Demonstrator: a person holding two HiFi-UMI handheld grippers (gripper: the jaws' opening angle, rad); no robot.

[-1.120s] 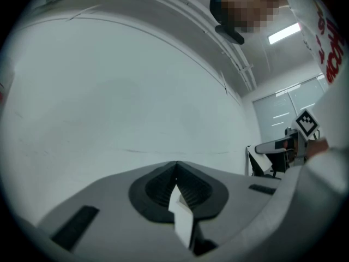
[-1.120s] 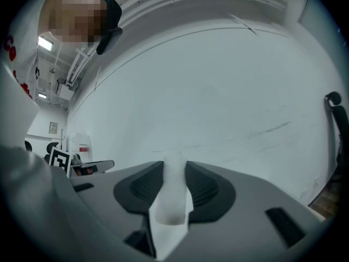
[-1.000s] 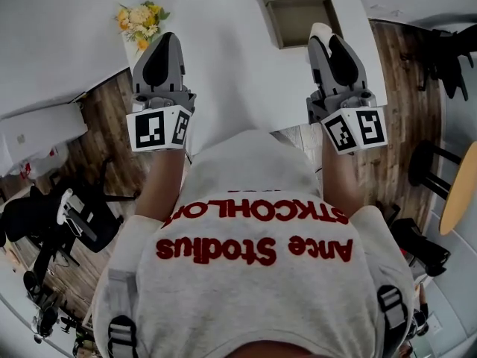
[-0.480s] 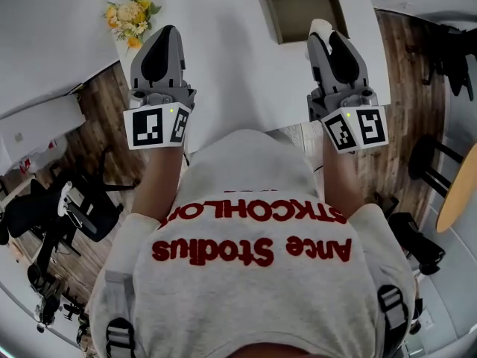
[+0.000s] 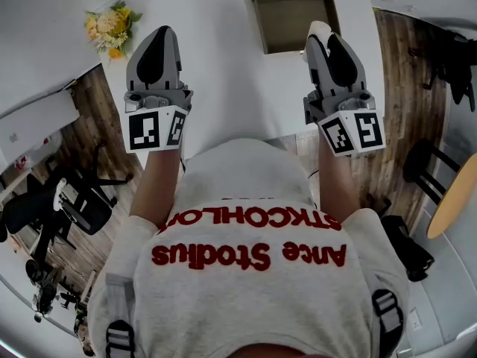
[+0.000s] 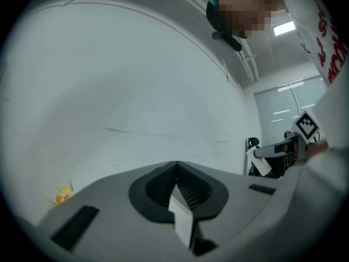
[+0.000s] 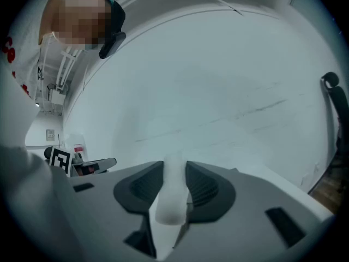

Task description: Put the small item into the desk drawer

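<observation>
My right gripper (image 5: 322,37) is shut on a small white item (image 5: 320,30), whose rounded end sticks out between the pads (image 7: 203,185). In the right gripper view the white item (image 7: 171,198) fills the gap of the right gripper (image 7: 174,171), with only blank white surface ahead. The desk drawer (image 5: 292,22) stands open just ahead and left of that gripper, its brown-grey inside bare. My left gripper (image 5: 161,34) hovers over the white desk (image 5: 223,73) with its jaws together. In its own view the left gripper (image 6: 175,174) holds nothing.
A bunch of yellow flowers (image 5: 109,25) sits on the desk at the far left. Black office chairs (image 5: 71,203) stand on the wooden floor at the left. Black stools (image 5: 428,162) and a round wooden table (image 5: 452,198) are at the right.
Both grippers have edged forward over the desk and a little lower. The flowers and the drawer have slid left in the head view. The white item stays gripped.
</observation>
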